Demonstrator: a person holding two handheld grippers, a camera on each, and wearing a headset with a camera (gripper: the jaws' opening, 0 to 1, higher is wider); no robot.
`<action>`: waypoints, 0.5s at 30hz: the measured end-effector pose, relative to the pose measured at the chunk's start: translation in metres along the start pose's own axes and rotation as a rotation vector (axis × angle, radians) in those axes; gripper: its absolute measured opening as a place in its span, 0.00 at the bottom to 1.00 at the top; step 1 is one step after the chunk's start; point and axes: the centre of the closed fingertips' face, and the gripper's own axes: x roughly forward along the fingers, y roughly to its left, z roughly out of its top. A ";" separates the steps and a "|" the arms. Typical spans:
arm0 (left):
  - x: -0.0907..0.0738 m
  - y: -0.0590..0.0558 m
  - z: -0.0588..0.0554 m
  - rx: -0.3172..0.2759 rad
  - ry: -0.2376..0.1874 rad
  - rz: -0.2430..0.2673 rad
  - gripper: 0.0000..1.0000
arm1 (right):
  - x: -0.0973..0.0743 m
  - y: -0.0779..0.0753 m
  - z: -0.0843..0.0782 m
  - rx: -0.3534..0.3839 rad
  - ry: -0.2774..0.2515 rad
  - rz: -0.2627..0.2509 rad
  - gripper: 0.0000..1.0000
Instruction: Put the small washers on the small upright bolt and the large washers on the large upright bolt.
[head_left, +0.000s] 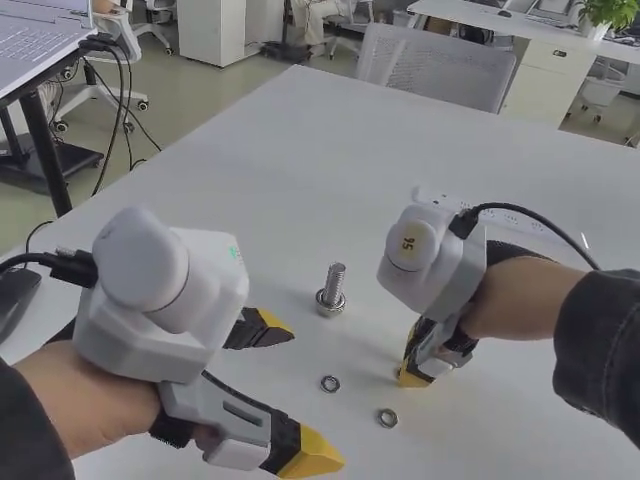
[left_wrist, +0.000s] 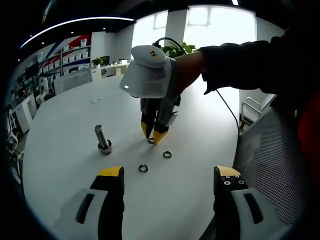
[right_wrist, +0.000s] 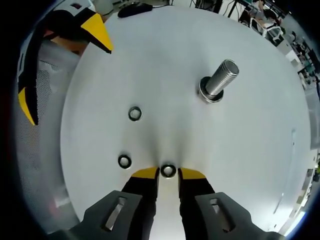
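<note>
One upright threaded bolt (head_left: 332, 288) (left_wrist: 103, 139) (right_wrist: 218, 80) stands mid-table with a metal ring around its foot. My right gripper (head_left: 413, 377) (right_wrist: 169, 174) points down at the table, its yellow tips closed against both sides of a small washer (right_wrist: 168, 171) (left_wrist: 151, 140) that lies on the surface. Two more loose washers rest nearby: one (head_left: 330, 383) (left_wrist: 143, 168) (right_wrist: 135, 113) toward the bolt, another (head_left: 388, 418) (left_wrist: 167, 154) (right_wrist: 124, 161) beside the right gripper. My left gripper (head_left: 292, 392) (left_wrist: 169, 174) hovers open and holds nothing, short of the washers.
The white table (head_left: 300, 170) stretches far beyond the bolt. A white power strip (head_left: 440, 200) lies behind the right gripper, whose black cable (head_left: 540, 228) trails across the table. A mesh chair (head_left: 430, 65) stands at the far edge.
</note>
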 end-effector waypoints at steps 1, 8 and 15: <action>0.000 0.000 0.000 0.000 0.000 0.001 0.72 | 0.000 0.000 0.000 -0.002 0.000 0.001 0.17; -0.001 0.000 -0.001 0.000 0.001 0.000 0.72 | 0.000 0.003 0.001 0.000 -0.002 0.001 0.16; -0.001 -0.001 -0.001 0.000 0.000 0.001 0.72 | 0.000 0.004 0.000 -0.013 -0.006 -0.009 0.15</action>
